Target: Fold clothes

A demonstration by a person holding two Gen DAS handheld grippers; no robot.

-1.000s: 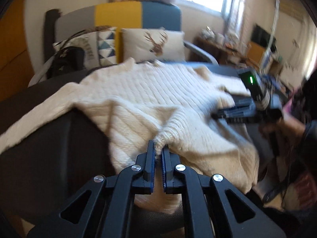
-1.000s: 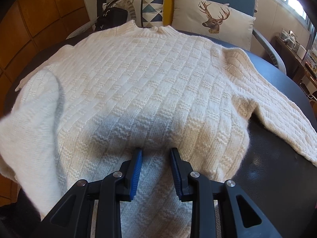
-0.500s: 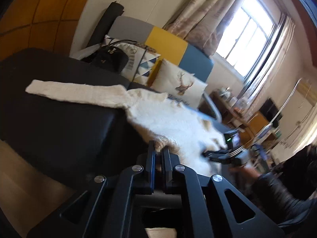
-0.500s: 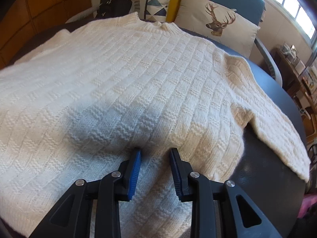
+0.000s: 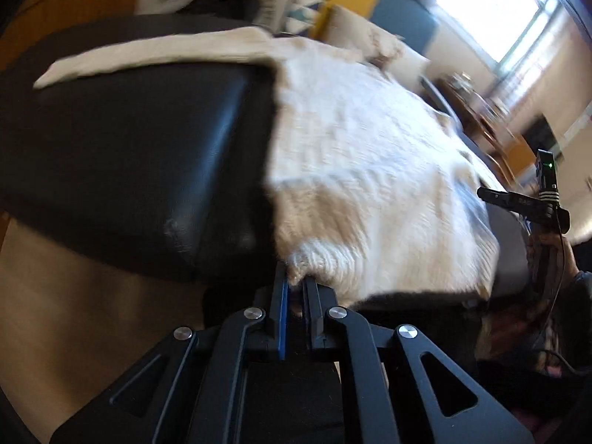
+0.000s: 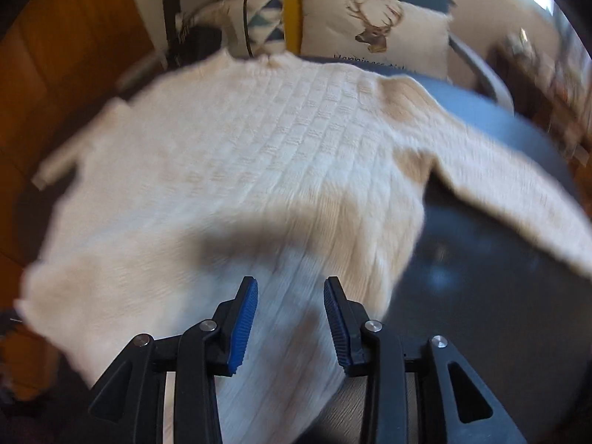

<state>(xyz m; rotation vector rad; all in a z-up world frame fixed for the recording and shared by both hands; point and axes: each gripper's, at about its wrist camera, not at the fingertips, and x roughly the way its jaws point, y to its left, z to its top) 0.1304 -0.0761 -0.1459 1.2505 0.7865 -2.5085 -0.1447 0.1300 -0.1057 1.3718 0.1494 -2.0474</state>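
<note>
On the dark table (image 5: 140, 155) a cream knit sweater (image 6: 259, 170) lies spread face up, collar toward twelve o'clock, one sleeve trailing to nine and the other toward four in the right wrist view. At six o'clock of the left wrist view the left gripper (image 5: 298, 288) is pinched nearly closed on the sweater's hem corner. The right gripper (image 6: 290, 310) hovers over the hem with a clear gap between its blue pads (image 6: 244, 325); its jaws have just been widening, and the pads press nothing. At twelve o'clock sits a deer cushion (image 6: 373, 33)
</note>
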